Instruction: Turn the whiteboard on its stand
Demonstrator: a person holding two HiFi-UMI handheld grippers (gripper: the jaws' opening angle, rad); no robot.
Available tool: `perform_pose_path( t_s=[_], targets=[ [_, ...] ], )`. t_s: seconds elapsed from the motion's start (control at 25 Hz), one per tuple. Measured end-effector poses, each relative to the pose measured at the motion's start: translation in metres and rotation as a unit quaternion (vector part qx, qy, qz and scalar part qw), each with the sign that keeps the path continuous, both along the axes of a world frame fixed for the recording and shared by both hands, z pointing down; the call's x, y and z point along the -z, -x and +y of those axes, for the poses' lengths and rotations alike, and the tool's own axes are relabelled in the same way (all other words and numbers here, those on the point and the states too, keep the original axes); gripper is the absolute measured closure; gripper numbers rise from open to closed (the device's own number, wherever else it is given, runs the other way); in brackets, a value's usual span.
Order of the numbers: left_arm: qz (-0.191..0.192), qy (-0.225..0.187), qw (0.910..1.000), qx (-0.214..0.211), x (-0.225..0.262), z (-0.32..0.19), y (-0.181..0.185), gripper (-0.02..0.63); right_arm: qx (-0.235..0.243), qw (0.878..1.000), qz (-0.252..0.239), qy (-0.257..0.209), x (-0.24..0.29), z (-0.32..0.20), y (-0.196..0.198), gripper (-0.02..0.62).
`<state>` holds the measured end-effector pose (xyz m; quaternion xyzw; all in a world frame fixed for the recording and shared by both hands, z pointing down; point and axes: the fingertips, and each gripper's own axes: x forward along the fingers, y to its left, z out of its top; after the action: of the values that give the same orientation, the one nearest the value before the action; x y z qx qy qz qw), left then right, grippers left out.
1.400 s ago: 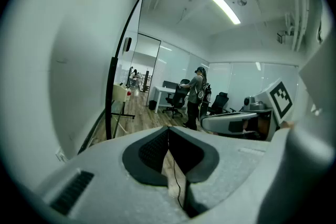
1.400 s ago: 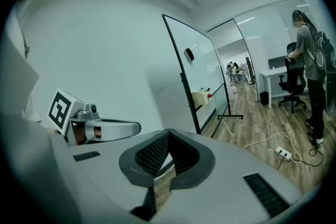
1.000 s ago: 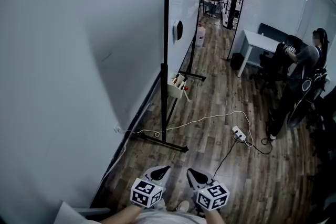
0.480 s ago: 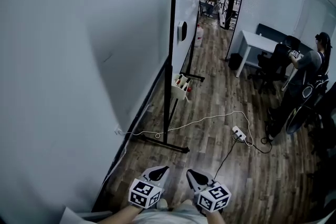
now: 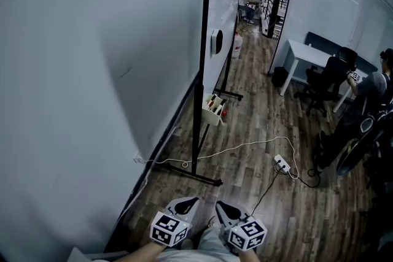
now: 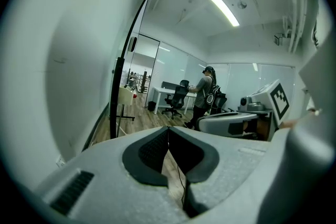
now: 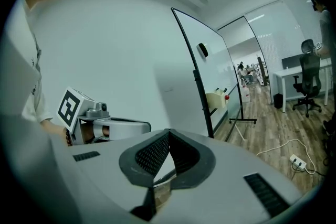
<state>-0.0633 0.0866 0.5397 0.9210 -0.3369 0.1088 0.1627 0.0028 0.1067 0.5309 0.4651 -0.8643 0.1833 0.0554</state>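
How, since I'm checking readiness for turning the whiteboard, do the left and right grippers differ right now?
The left gripper is on the wall side, tip angled rightward; the right gripper is on the room side, tip angled leftward. The left gripper's view catches the whiteboard nearly edge-on; the right gripper's view shows its white face. Shared: both are shut, empty, held low, well short of the whiteboard.

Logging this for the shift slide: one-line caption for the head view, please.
Left gripper and right gripper, both shut and empty, held low short of the whiteboard on its stand.
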Motion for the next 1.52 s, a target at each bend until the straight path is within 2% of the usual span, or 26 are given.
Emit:
perform_pose_path(
  t_s=[0.2, 0.48, 0.8, 0.96, 1.2, 1.52],
  targets=[
    [0.0, -0.002, 0.9999, 0.016, 0.002, -0.042, -0.018, 0.595, 0.006, 1.0, 0.001, -0.005, 0.003, -0.045, -0.025, 0.6],
    [0.004, -0.017, 0.9991, 0.038, 0.011, -0.108, -0.051, 0.595, 0.026, 0.998, 0.039, -0.034, 0.011, -0.11, -0.053, 0.6],
    [0.011, -0.025, 0.9979, 0.059, 0.015, -0.164, -0.086, 0.595, 0.053, 0.997, 0.04, -0.027, 0.007, -0.163, -0.085, 0.6],
    [0.012, -0.024, 0.9965, 0.079, 0.015, -0.171, -0.091, 0.595, 0.058, 0.997, 0.033, -0.021, 0.008, -0.17, -0.097, 0.6],
    [0.002, -0.022, 0.9963, 0.084, 0.011, -0.179, -0.098, 0.595, 0.055, 0.998, 0.026, -0.021, 0.01, -0.183, -0.106, 0.6],
    [-0.006, -0.023, 0.996, 0.087, 0.02, -0.194, -0.079, 0.595, 0.036, 0.999, 0.016, -0.022, 0.019, -0.198, -0.095, 0.6]
  ],
)
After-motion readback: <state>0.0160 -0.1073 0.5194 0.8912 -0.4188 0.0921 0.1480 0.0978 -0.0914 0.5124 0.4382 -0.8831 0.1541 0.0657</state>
